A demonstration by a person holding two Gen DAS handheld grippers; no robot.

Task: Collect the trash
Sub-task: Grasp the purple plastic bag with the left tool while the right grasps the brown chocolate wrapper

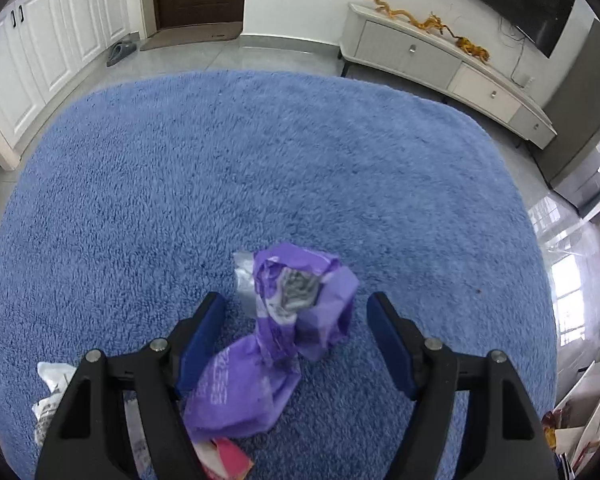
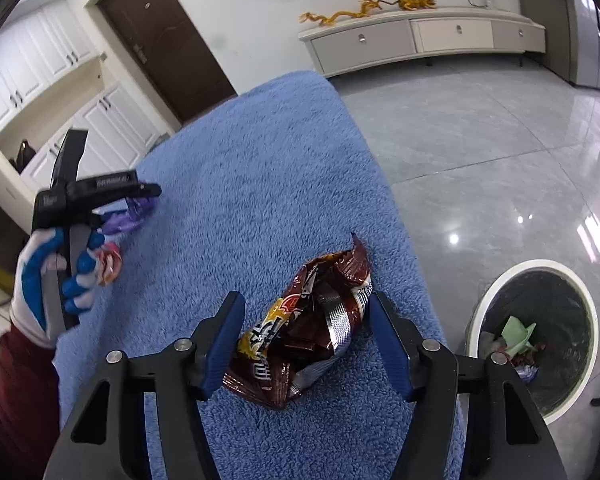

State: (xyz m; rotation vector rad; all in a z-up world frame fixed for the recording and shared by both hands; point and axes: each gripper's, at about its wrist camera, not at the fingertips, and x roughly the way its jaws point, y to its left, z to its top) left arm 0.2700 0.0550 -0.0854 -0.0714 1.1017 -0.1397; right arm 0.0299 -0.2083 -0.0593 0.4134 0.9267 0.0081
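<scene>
Both views are brightly lit by daylight. Glare spots are thrown across the glossy tile floor (image 2: 500,152). Edges are bent and darkened by fisheye distortion; slight blur is seen on the gloved hand (image 2: 56,276).

Deep, fuzzy blue pile on the rug (image 1: 300,160) — matt and soft-looking; glossy, mirror-smooth grey tile on the floor (image 2: 480,140), throwing back bright glints. Crinkled purple plastic wrapper (image 1: 268,344) with a dull silver foil lining; shiny brown snack bag (image 2: 308,332), creased, foil-bright inside. Matt black plastic on the left gripper (image 1: 296,320) and right gripper (image 2: 306,328), ribbed blue pads and bare metal pins — smooth white plastic rim on the trash bin (image 2: 480,312), black film liner within.
</scene>
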